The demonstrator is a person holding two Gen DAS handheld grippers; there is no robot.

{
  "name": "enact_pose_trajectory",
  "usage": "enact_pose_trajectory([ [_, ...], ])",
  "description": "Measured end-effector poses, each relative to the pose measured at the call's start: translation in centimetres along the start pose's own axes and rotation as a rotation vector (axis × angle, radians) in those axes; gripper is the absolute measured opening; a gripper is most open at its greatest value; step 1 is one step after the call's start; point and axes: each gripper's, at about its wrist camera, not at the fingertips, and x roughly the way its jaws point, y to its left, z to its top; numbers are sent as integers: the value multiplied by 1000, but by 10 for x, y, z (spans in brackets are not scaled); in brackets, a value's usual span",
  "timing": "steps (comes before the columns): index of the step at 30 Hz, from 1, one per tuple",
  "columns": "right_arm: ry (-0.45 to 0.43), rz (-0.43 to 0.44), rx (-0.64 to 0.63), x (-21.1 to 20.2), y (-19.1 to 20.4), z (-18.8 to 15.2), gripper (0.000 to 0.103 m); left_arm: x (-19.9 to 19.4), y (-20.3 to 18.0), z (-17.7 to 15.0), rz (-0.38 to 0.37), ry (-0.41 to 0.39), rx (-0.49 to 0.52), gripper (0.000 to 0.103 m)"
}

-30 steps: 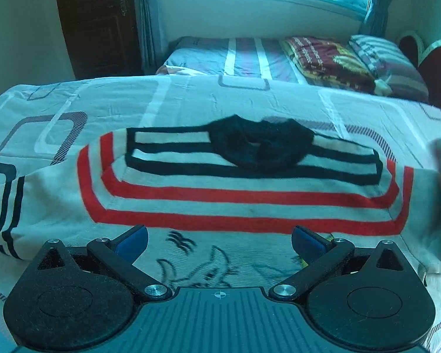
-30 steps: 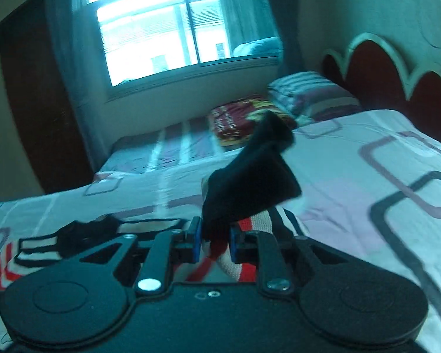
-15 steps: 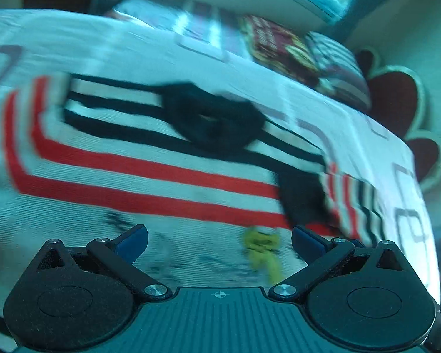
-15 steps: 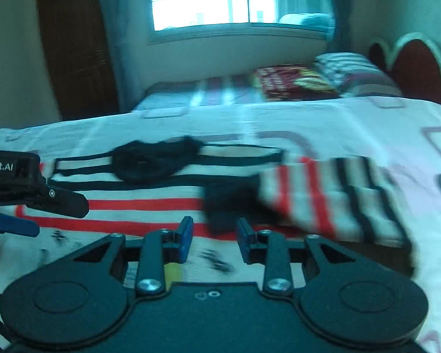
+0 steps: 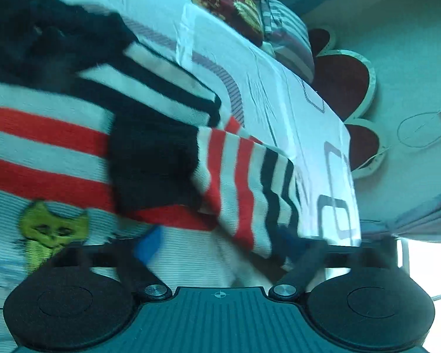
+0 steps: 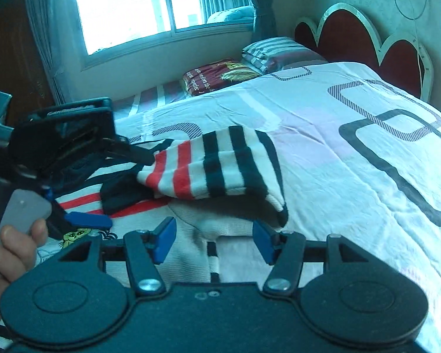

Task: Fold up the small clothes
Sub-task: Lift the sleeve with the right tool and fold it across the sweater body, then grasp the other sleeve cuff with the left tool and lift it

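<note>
A small white sweater (image 5: 44,135) with red and black stripes lies flat on the bed. It has a black collar (image 5: 44,29) and a yellow-green cat patch (image 5: 50,229). Its right sleeve (image 6: 214,164) is folded inward over the body, black cuff (image 6: 123,194) on the chest. My right gripper (image 6: 214,241) hovers just in front of that sleeve, jaws opening, nothing gripped. My left gripper (image 5: 220,244) is low over the sweater's white front by the sleeve's lower edge. Its jaws are closing with fabric between them, not visibly pinched. In the right wrist view the left gripper (image 6: 67,206) is at the left.
The patterned white bedsheet (image 6: 352,176) stretches to the right. Striped pillows (image 6: 276,53) and a folded maroon blanket (image 6: 220,73) lie at the far end, by a red scalloped headboard (image 6: 352,35). A person's hand (image 6: 11,250) holds the left gripper's handle.
My right gripper let go of the black cuff, and the sleeve now lies folded over the sweater. My left gripper swung right and down toward that sleeve, and its jaws have narrowed.
</note>
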Motion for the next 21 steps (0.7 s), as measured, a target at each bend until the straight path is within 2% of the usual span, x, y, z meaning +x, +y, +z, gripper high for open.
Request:
enact_pose_trajectory([
  [2,2,4,2,1,-4,0,57,12,8,2,-31,21,-102,48],
  [5,-2,3,3,3,-9,2,58,16,14,2,-45,-37,-164,48],
  [7,-2,-4,-1,5,-12,4,60,20,13,5,-44,-71,-180,48],
  [11,20,-43,5,17,-17,4,61,24,6,9,-5,-135,-147,47],
  [14,47,-59,22,31,-21,5,62,17,7,10,37,-181,-131,12],
  [17,65,-27,56,44,-20,8,62,-2,15,12,44,-256,-128,12],
  [21,57,-12,58,50,-10,10,49,-35,18,17,38,-355,-100,11],
])
